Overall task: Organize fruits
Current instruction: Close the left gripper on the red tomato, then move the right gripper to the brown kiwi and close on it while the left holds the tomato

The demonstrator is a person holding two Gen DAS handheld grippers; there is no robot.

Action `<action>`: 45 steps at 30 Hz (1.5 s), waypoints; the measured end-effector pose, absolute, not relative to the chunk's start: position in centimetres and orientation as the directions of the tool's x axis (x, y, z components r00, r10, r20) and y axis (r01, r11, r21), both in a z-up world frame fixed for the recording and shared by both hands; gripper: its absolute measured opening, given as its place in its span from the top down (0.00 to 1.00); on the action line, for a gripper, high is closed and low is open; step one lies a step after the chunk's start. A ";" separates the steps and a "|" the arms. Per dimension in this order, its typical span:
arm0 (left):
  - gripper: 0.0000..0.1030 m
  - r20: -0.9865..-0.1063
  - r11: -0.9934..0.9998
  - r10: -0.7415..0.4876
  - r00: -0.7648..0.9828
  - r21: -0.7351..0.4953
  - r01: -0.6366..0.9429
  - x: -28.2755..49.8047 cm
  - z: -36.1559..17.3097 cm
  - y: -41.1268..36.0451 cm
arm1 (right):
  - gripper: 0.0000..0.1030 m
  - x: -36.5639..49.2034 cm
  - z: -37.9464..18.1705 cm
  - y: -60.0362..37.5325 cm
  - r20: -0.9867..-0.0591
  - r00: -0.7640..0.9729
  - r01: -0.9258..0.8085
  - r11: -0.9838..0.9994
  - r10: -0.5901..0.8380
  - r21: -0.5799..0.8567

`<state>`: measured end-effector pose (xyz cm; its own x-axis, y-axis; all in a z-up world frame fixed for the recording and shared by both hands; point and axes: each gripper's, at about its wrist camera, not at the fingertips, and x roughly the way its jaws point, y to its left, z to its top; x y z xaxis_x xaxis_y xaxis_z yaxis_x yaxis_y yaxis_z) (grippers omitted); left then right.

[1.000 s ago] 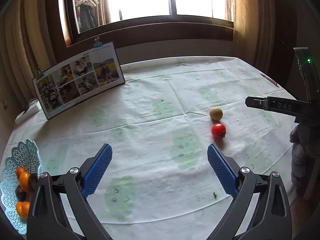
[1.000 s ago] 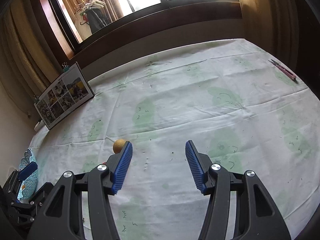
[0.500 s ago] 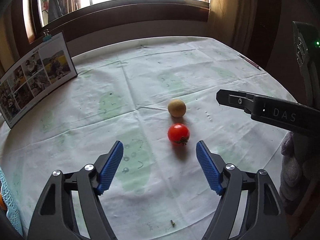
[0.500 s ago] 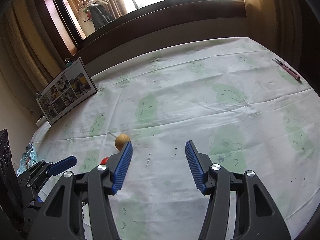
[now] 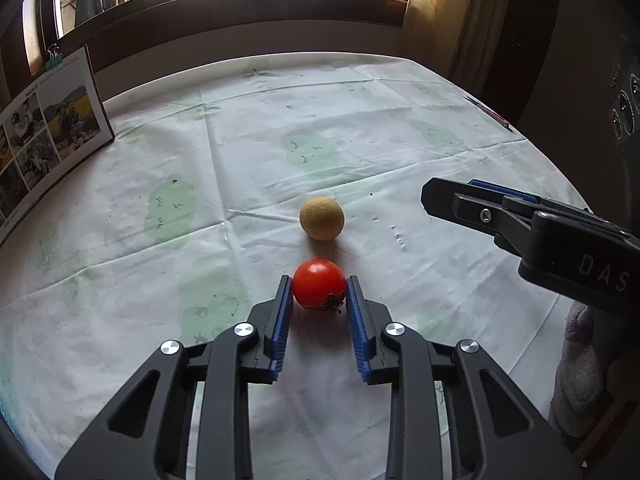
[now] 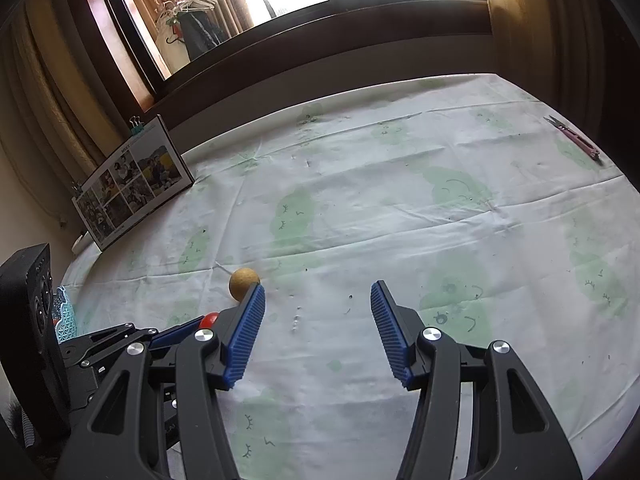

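Clothed table (image 5: 400, 152), left claw (image 5: 319, 294) pinching tomato (image 5: 319, 288), right claw (image 6: 317, 300) wide, basket (image 6: 66, 314) mostly hidden

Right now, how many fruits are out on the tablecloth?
2. A tomato sits between the left gripper pads; a tan fruit lies just beyond it. Others may be out of view.

Red tomato (image 5: 319, 288), tan fruit (image 5: 321, 218), white tablecloth (image 5: 360, 128) with green blotches, blue-padded claws.
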<state>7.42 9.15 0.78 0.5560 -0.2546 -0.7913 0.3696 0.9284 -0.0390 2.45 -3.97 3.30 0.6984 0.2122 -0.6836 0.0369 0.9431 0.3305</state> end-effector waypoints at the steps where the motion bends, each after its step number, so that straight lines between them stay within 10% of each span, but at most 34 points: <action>1: 0.73 -0.791 0.927 -0.258 0.555 -0.041 0.373 7.4 0.8 9.1 | 0.46 2.4 3.3 -4.0 -0.683 0.699 0.037 0.943 0.212 0.331; 24: 0.73 -0.692 0.967 -0.185 0.698 -0.003 0.254 3.3 4.7 14.2 | 0.47 2.5 2.7 -0.1 -0.701 0.681 -0.066 0.970 0.214 0.232; 45: 0.73 -0.648 0.986 -0.157 0.746 -0.057 0.158 0.1 6.0 19.6 | 0.70 7.3 1.4 4.7 -0.769 0.617 -0.111 0.986 0.166 0.124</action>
<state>0.13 19.59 5.97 0.7455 -0.1566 -0.6478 0.1578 0.9858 -0.0568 7.30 4.74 1.36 0.6167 0.1664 -0.7694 -0.1109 0.9860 0.1243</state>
